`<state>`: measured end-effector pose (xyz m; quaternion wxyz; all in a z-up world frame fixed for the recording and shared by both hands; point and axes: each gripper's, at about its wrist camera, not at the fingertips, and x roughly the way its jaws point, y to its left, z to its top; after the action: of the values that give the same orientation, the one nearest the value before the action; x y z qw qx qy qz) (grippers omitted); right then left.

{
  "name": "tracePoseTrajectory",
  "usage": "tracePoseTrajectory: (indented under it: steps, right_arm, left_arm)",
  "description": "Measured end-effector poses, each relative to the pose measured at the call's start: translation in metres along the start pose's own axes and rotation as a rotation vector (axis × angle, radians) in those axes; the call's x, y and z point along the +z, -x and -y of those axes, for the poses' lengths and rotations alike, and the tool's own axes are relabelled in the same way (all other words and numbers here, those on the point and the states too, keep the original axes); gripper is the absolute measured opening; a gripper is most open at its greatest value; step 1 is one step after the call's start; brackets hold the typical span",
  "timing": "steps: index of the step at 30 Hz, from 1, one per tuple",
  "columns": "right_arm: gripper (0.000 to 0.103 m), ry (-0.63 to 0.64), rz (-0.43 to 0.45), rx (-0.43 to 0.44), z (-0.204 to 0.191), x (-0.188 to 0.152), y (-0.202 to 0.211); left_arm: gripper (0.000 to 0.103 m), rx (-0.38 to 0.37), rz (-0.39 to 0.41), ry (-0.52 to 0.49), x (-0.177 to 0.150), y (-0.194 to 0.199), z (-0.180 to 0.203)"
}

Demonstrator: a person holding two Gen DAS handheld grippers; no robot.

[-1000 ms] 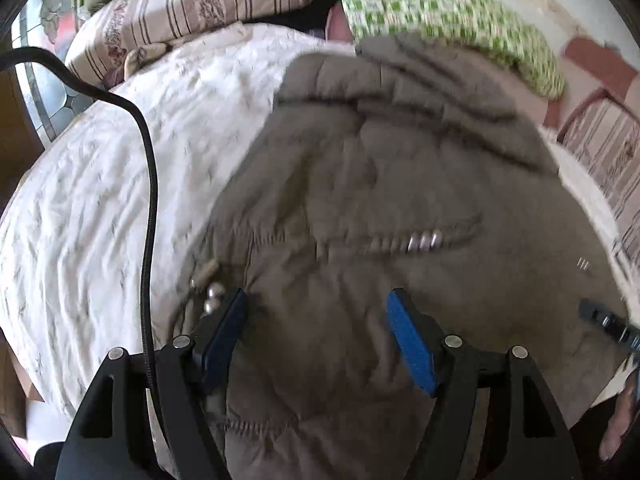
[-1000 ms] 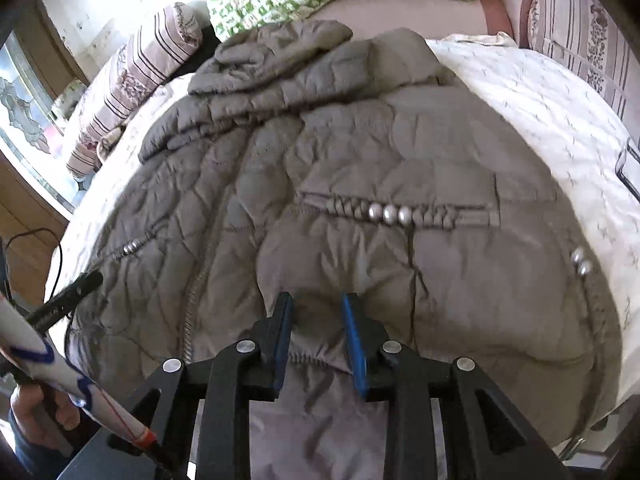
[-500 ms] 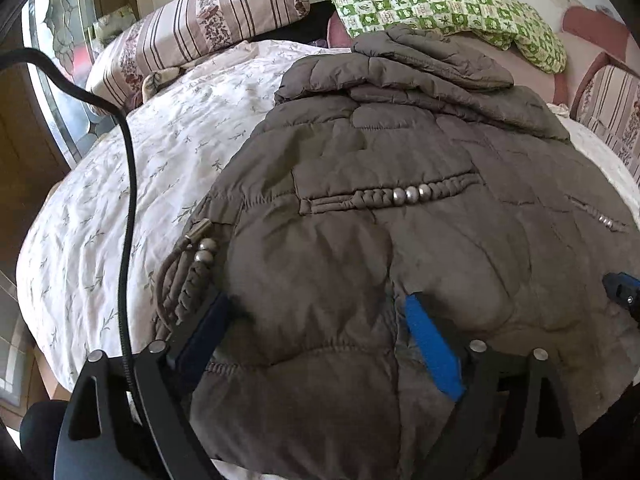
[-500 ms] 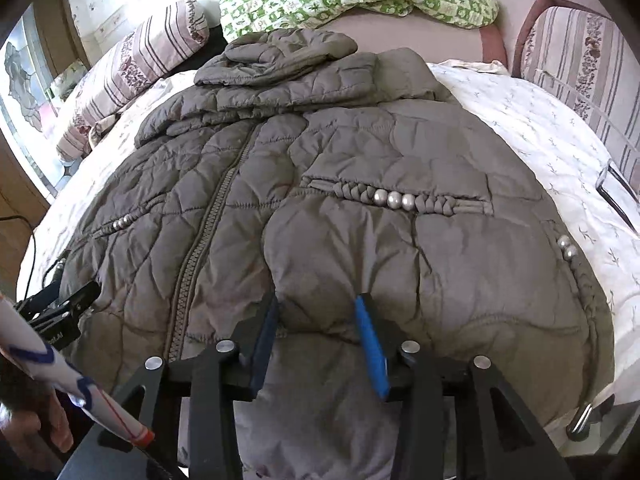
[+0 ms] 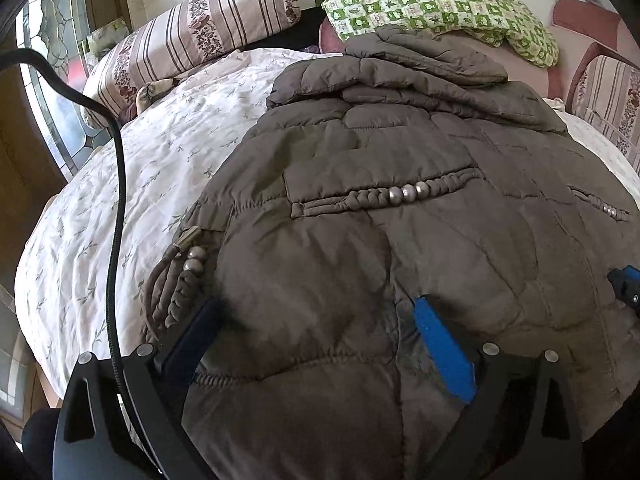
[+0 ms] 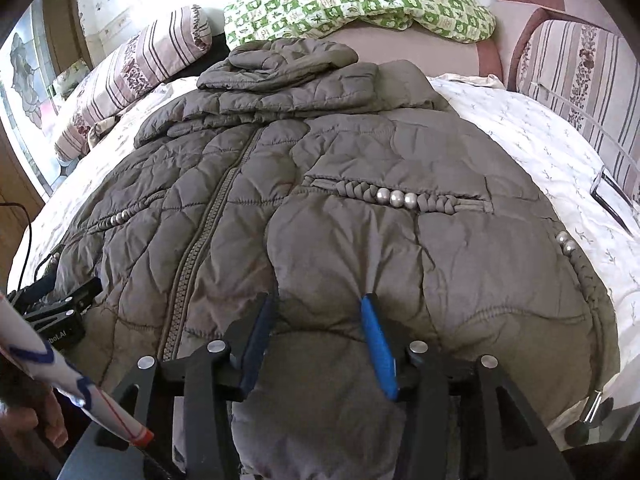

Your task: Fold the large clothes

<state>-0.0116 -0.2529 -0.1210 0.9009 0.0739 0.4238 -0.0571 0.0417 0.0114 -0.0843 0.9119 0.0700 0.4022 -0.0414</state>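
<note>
Currently jacket (image 6: 360, 208) lies flat on the bed (image 5: 120, 184), hem at near edge. Left tongs (image 5: 316, 328) and right tongs (image 6: 316, 320) apart, straddling hem. Risk: puffy fabric slipping from shallow grip.

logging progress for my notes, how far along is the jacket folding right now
Done: the quilted brown jacket lies front up on the bed, zipper shut, sleeves and hood folded in at the top. In hand: the left gripper and right gripper sit open, straddling puffs near the hem, neither clamped. Left: grasping the hem and folding the body over.
</note>
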Motion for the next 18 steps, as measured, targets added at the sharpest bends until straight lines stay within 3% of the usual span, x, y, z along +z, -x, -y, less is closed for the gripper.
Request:
tracePoseTrajectory:
  steps: [18]
  right_arm:
    - [0.054, 0.014, -0.004, 0.001, -0.003, -0.0006, 0.0006]
  left_arm:
    - [0.098, 0.005, 0.008, -0.006, -0.0009, 0.0006, 0.0008]
